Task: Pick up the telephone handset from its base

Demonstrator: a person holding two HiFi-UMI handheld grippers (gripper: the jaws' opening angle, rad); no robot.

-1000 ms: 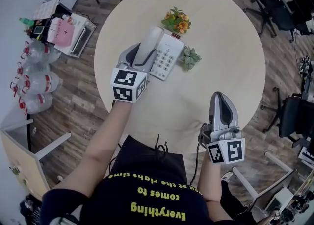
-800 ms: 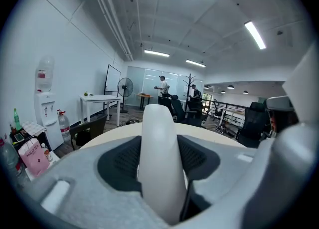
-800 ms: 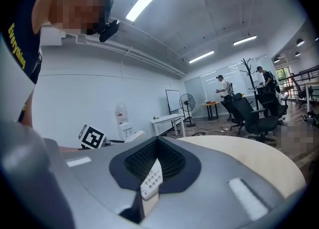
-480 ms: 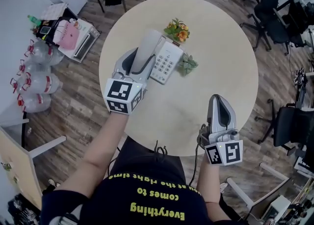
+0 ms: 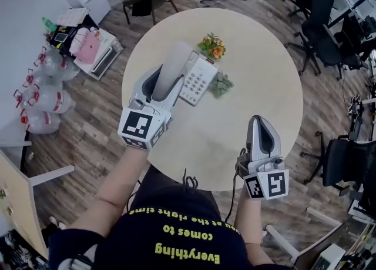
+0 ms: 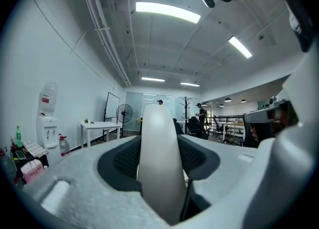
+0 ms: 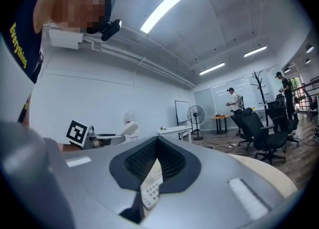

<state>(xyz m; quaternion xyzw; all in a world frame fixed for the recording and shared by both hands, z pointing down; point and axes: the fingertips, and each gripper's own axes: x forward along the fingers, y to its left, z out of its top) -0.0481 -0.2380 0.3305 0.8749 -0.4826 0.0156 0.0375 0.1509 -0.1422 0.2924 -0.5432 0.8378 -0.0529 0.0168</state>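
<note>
My left gripper [image 5: 166,79] is shut on the white telephone handset [image 5: 169,67], which is off its cradle, above the left side of the white base [image 5: 200,78] on the round table [image 5: 264,57]. In the left gripper view the handset [image 6: 158,163] stands upright between the two pads of the left gripper [image 6: 159,145]. My right gripper [image 5: 261,126] hovers over the table's near right edge, shut and holding nothing. In the right gripper view, below the closed tips of the right gripper [image 7: 157,142], a gap shows the base's keypad [image 7: 149,185]; the lifted handset [image 7: 130,129] is at left.
A small pot of orange flowers [image 5: 212,45] and a green plant [image 5: 222,84] sit right beside the base. Large water bottles [image 5: 41,95] and a box of papers [image 5: 88,44] lie on the floor at left. Office chairs [image 5: 320,33] stand to the right.
The left gripper has risen with the handset, lifting it off the base and drawing it slightly toward me. The right gripper has risen a little and stays shut.
</note>
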